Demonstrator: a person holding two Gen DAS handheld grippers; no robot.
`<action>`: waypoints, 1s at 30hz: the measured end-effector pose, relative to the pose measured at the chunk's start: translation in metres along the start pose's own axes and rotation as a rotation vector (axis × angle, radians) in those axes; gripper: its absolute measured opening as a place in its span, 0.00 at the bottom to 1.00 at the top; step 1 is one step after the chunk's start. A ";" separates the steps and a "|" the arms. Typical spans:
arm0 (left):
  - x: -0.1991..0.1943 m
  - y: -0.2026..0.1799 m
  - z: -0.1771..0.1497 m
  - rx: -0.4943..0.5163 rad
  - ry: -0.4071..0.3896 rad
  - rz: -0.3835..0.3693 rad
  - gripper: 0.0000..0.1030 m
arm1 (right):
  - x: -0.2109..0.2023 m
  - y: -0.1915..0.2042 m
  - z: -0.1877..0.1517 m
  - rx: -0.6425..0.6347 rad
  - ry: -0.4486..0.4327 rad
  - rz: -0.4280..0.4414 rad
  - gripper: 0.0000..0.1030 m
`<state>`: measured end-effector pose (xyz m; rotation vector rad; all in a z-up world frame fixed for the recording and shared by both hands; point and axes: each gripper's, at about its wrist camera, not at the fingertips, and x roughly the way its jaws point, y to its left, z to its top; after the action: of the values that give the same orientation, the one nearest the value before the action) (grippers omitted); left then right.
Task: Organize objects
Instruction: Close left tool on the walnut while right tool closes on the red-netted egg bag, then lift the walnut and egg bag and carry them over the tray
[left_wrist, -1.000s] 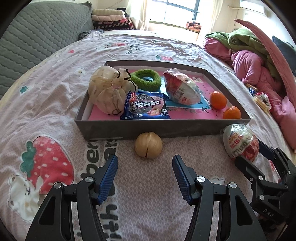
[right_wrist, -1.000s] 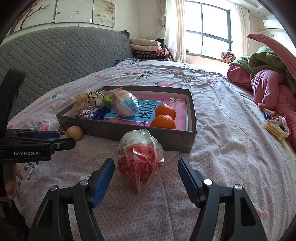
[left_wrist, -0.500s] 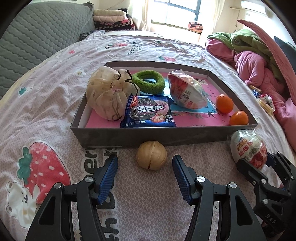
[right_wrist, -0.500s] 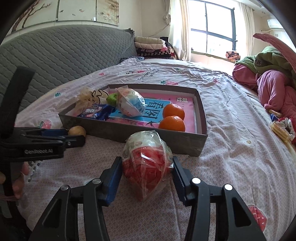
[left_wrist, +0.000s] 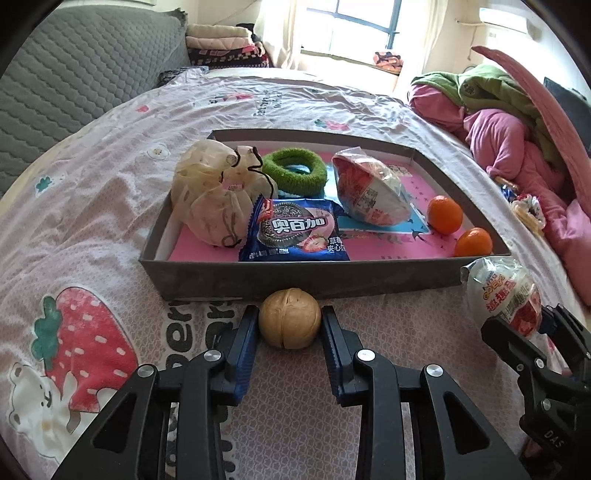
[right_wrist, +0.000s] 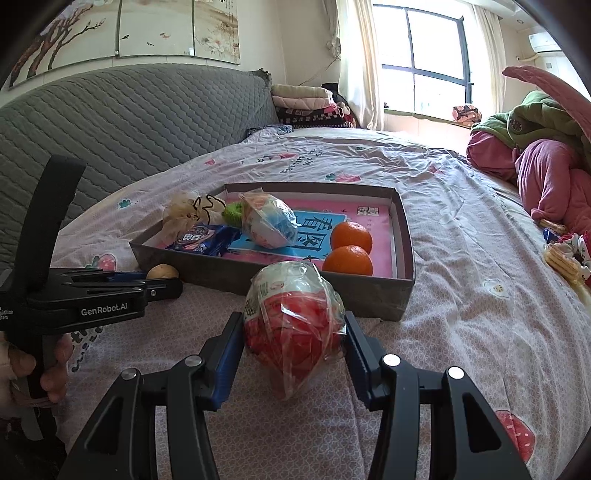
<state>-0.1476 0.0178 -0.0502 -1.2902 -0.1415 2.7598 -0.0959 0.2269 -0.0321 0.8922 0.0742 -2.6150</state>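
— Both grippers have closed since a second ago, when each stood wide around its target. What does the left one hold?

— Left gripper (left_wrist: 289, 323) has its blue fingers (left_wrist: 245, 345) pressed on either side of a walnut (left_wrist: 289, 318), which sits on the bed (left_wrist: 92, 155) just in front of the grey tray (left_wrist: 295, 275), close to its near wall.

— And inside the tray?

— From left to right: a beige mesh pouch (left_wrist: 214, 195), a blue Oreo packet (left_wrist: 293, 232), a green hair scrunchie (left_wrist: 295, 170) behind it, a wrapped red-and-white egg-shaped snack (left_wrist: 371, 194), then two mandarins (left_wrist: 445, 215), the nearer one (left_wrist: 474, 242) beside the tray's near right corner.

— The right side?

— Right gripper (right_wrist: 293, 334) clamps a second wrapped egg-shaped snack (right_wrist: 293, 325), red below and white above, on the bed just outside the tray's near wall (right_wrist: 295, 286). A pink and green heap of clothes (right_wrist: 535, 158) lies well apart at the far right.
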 end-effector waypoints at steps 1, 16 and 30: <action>-0.002 0.000 0.000 0.000 -0.004 0.001 0.33 | -0.002 0.000 0.000 -0.002 -0.007 0.000 0.50; -0.050 0.000 0.008 0.025 -0.111 0.023 0.33 | -0.024 0.005 0.007 -0.029 -0.110 0.003 0.50; -0.078 -0.003 0.016 0.028 -0.177 0.035 0.33 | -0.043 0.012 0.014 -0.051 -0.195 -0.005 0.50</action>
<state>-0.1095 0.0103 0.0196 -1.0500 -0.0934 2.8917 -0.0679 0.2274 0.0059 0.6177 0.0913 -2.6776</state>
